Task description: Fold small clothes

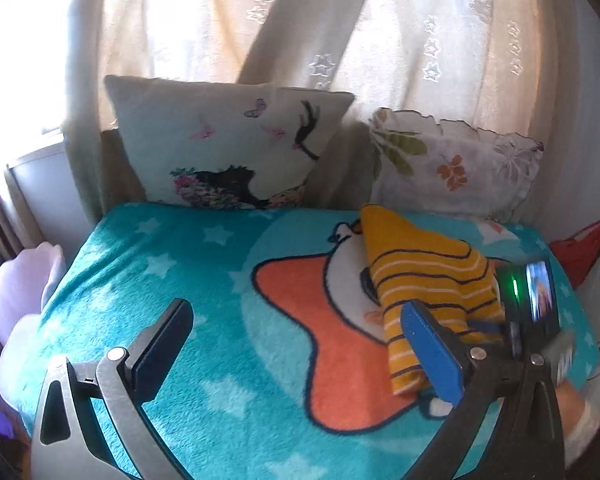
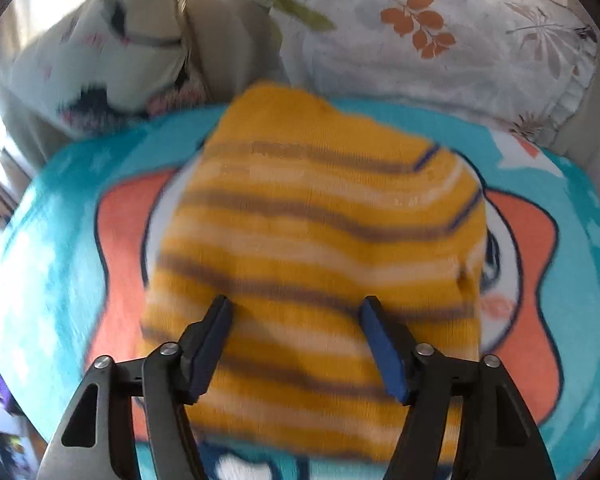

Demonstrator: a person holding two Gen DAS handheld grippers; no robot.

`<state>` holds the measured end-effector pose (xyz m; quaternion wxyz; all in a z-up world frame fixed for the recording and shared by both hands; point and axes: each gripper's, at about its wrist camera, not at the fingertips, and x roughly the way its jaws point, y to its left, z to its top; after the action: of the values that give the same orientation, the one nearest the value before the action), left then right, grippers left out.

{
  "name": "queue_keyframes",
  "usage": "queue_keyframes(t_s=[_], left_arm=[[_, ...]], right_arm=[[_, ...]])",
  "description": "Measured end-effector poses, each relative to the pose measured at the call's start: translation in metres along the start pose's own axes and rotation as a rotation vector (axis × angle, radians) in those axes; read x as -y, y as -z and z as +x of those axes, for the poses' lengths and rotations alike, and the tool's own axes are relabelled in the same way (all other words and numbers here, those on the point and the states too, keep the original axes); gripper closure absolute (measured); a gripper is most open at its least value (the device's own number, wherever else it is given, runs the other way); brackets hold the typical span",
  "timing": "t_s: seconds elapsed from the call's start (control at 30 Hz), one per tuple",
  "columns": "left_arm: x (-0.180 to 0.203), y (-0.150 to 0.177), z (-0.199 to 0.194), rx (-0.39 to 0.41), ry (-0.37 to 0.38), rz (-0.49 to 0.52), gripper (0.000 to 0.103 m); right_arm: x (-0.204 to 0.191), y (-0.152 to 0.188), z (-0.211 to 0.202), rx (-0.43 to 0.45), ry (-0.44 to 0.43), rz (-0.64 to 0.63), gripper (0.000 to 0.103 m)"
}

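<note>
Nearest in the right wrist view, the right hand-held gripper (image 2: 296,344) is hovering with its jaws spread apart, grasping nothing, and the yellow striped garment (image 2: 316,240) is lying directly ahead at twelve o'clock, filling the space between and beyond the blue pads. The cloth is blurred, so whether the pads are touching it cannot be told.

In the left wrist view, the left hand-held gripper (image 1: 296,344) is also spread wide and released, pointing over bare blanket; the garment (image 1: 424,280) is sitting off at about two o'clock from it, its near corner lying just beside that gripper's right-hand blue pad, and the right gripper's body is showing dark beyond that. The right hand is therefore looking like the nearer one for the next grasp, while the left would need to swing rightward.

The garment is already appearing partly folded, its long axis running from the near edge away toward the pillows, narrowing toward the far end. It is resting on the teal star-print blanket (image 1: 148,280) over the orange star figure.

Room for moving is looking generous toward nine o'clock, where the blanket is lying open. Farther on, the butterfly pillow (image 1: 228,148) and the floral pillow (image 1: 452,164) are closing off the twelve o'clock edge, with the curtain (image 1: 300,20) hanging behind them, so any fold away from the person is having limited run.
</note>
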<state>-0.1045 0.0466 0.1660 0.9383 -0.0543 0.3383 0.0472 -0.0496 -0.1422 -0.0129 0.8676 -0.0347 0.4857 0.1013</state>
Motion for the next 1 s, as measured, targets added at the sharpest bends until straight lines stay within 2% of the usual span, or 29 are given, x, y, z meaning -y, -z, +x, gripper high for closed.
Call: queue_keyframes(t_s=[0.1, 0.27, 0.5, 0.67, 0.83, 1.0], left_arm=[[-0.013, 0.003, 0.002, -0.020, 0.037, -0.032, 0.000], [-0.022, 0.004, 0.000, -0.021, 0.091, -0.053, 0.000], [-0.016, 0.007, -0.011, 0.000, 0.151, -0.008, 0.000], [-0.012, 0.018, -0.007, -0.058, 0.188, -0.013, 0.000], [0.007, 0.036, 0.001, -0.139, 0.120, 0.044, 0.000], [0.024, 0.050, 0.008, -0.189, 0.111, 0.046, 0.000]], right_arm=[[0.006, 0.035, -0.014, 0.013, 0.008, 0.050, 0.028], [0.010, 0.073, -0.034, -0.067, 0.007, 0.082, 0.028], [0.018, 0.106, -0.060, -0.040, 0.025, 0.214, 0.028], [0.005, 0.110, -0.073, -0.012, 0.089, 0.158, 0.028], [0.006, 0.102, -0.071, -0.016, 0.113, 0.173, 0.028], [0.019, 0.097, -0.071, -0.007, 0.116, 0.187, 0.028]])
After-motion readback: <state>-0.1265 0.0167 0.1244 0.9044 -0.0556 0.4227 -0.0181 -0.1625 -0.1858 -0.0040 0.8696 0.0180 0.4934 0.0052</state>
